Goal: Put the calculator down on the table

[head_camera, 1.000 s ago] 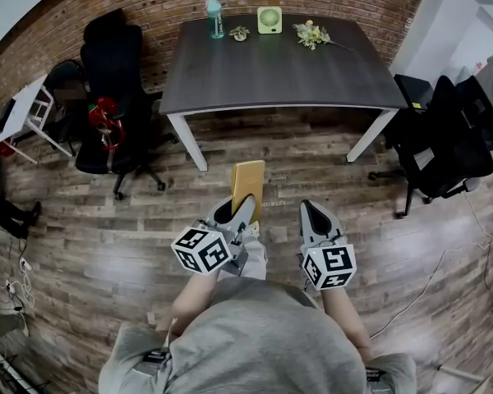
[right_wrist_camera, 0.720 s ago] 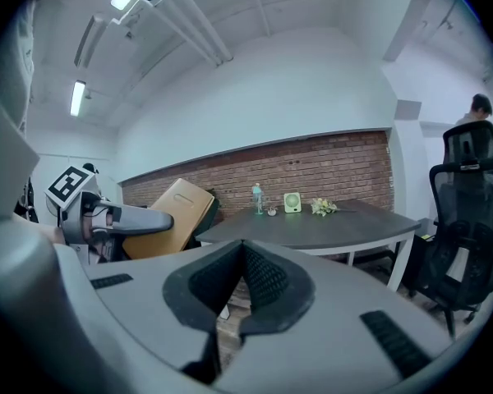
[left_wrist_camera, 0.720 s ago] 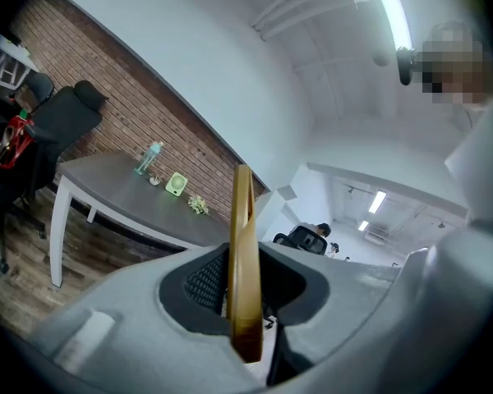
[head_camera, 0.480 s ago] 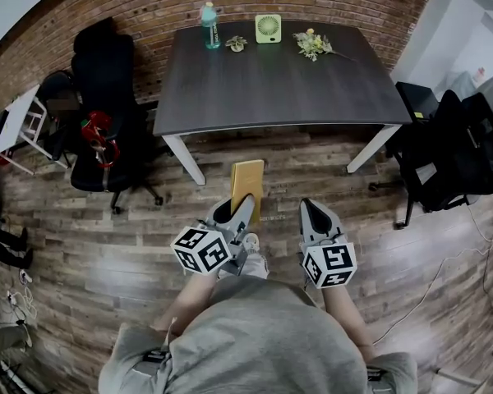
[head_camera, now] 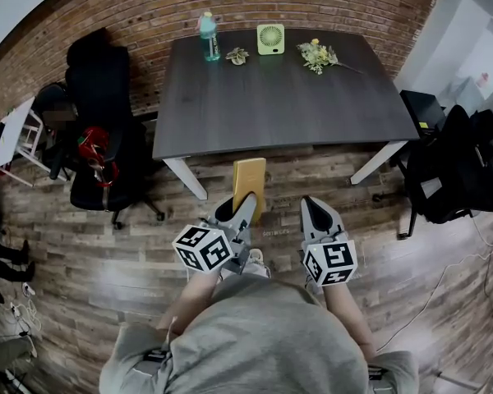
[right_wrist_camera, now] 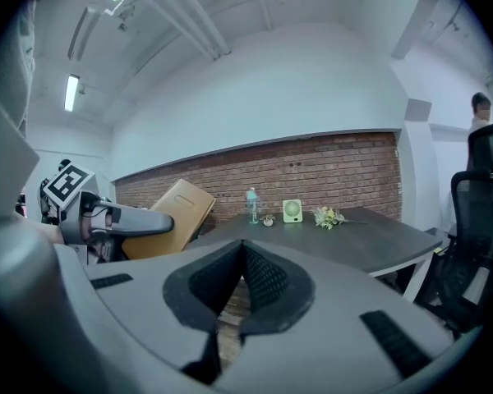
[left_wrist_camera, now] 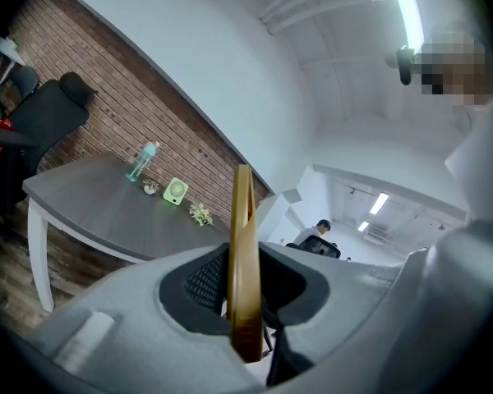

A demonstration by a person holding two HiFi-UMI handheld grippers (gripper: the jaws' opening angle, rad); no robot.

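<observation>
A flat yellow-tan calculator (head_camera: 249, 179) stands on edge between the jaws of my left gripper (head_camera: 246, 203), which is shut on its lower end. It hangs in the air over the wooden floor, just short of the near edge of the dark grey table (head_camera: 287, 97). In the left gripper view the calculator (left_wrist_camera: 244, 245) appears edge-on between the black pads, with the table (left_wrist_camera: 99, 208) ahead. My right gripper (head_camera: 311, 209) is alongside, shut with nothing in it. The right gripper view shows its pads meeting (right_wrist_camera: 243, 249), the calculator (right_wrist_camera: 177, 210) to the left and the table (right_wrist_camera: 370, 238) beyond.
At the table's far edge, by the brick wall, stand a teal bottle (head_camera: 206, 25), a small plant (head_camera: 237, 54), a green fan (head_camera: 269, 38) and a flower sprig (head_camera: 319, 54). Black office chairs stand at the left (head_camera: 99, 130) and right (head_camera: 452, 162). White table legs (head_camera: 185, 175) are close by.
Both grippers and the head view have moved forward toward the table, so its near edge now lies closer to the calculator. The grip on the calculator is unchanged.
</observation>
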